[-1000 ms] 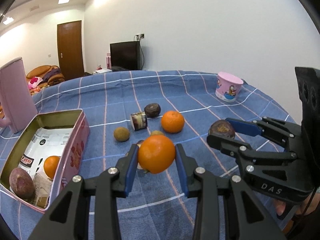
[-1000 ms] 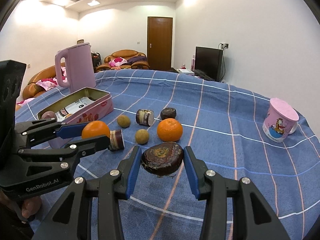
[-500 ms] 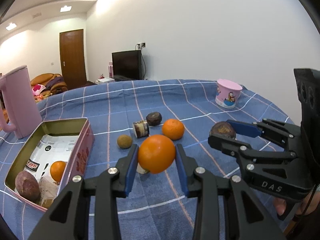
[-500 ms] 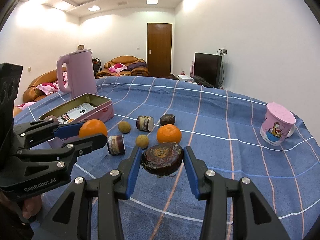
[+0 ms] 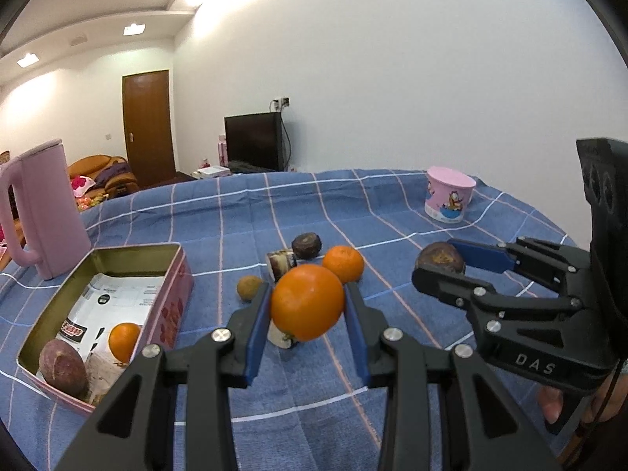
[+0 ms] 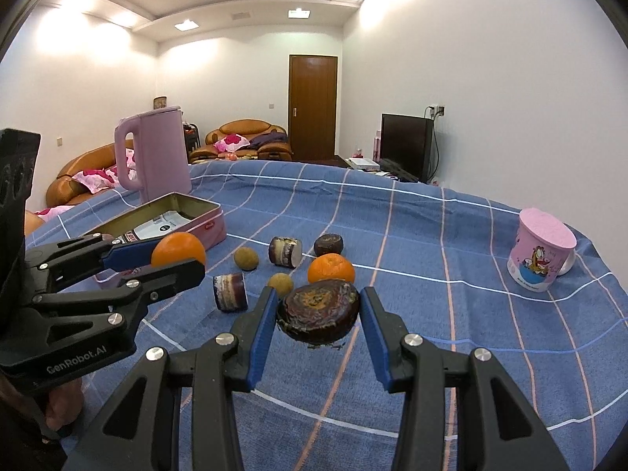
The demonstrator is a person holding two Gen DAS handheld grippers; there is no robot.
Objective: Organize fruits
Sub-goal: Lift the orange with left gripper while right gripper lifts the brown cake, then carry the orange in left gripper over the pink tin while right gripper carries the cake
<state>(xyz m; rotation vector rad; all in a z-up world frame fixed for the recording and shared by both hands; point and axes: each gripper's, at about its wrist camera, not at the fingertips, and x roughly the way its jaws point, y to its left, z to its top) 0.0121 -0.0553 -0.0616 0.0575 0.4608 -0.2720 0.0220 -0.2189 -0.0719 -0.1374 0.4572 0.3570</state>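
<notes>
My left hand-held gripper (image 5: 307,310) is clamped on an orange (image 5: 307,301), lifted clear of the desk (image 5: 392,212). My right hand-held gripper (image 6: 317,316) is clamped on a dark purple fruit (image 6: 318,311), also held above the cloth. Only the left wrist view looks into the pink tin (image 5: 172,282) at the left: a small orange (image 5: 124,340) and a purple fruit (image 5: 62,365) lie inside. The right wrist view shows just the tin's rim, yet shows a cut fruit piece (image 6: 230,291) clearly.
</notes>
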